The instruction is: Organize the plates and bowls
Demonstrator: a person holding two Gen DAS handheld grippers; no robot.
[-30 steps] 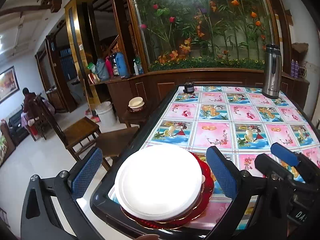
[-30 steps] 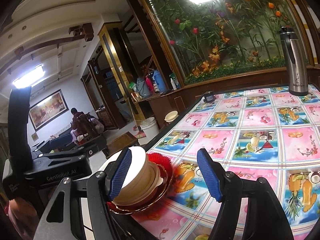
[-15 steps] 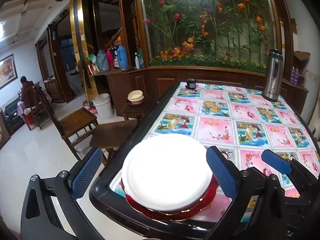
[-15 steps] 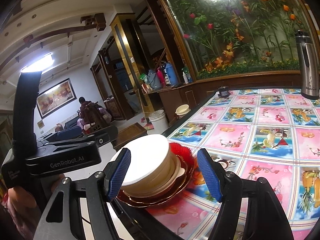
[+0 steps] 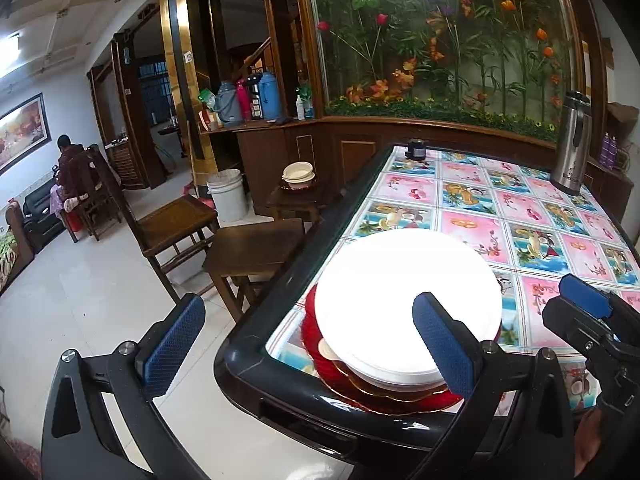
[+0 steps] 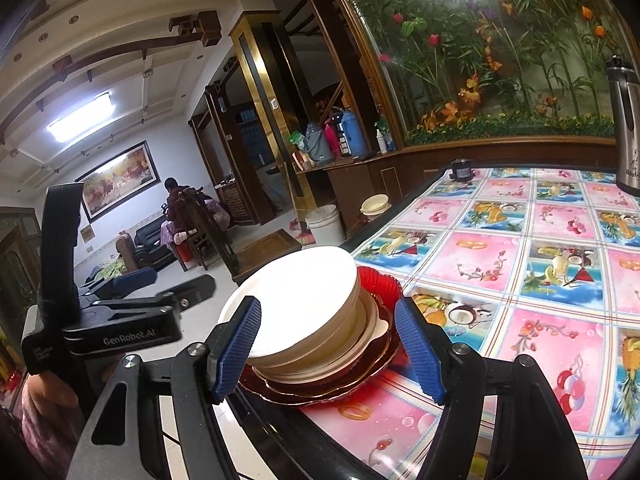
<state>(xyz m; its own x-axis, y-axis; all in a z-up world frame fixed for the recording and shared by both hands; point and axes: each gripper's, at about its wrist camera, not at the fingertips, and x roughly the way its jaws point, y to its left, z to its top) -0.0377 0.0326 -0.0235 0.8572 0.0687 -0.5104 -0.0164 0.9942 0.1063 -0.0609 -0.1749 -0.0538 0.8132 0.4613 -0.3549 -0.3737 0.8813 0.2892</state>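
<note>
A stack of dishes stands at the near left corner of the table: red and amber plates (image 5: 360, 388) at the bottom, cream bowls (image 6: 320, 332) above, a white plate (image 5: 404, 300) on top. My left gripper (image 5: 304, 340) is open and empty, its fingers straddling the table corner in front of the stack. My right gripper (image 6: 328, 348) is open and empty, with its fingers on either side of the stack, near it. The right gripper's blue tip also shows in the left wrist view (image 5: 584, 300). The left gripper's body shows in the right wrist view (image 6: 120, 332).
The table (image 5: 500, 216) has a fruit-print cloth and a black rim (image 5: 320, 412). A steel thermos (image 5: 572, 144) and a small dark jar (image 5: 418, 148) stand at the far end. Wooden chairs (image 5: 172, 220) and a stool (image 5: 256, 244) stand left; more bowls (image 5: 298, 172) sit on a side stand.
Both grippers have shifted left and tilted. The stack now sits more to the right in the left wrist view and between the right gripper's fingers. Both stayed open.
</note>
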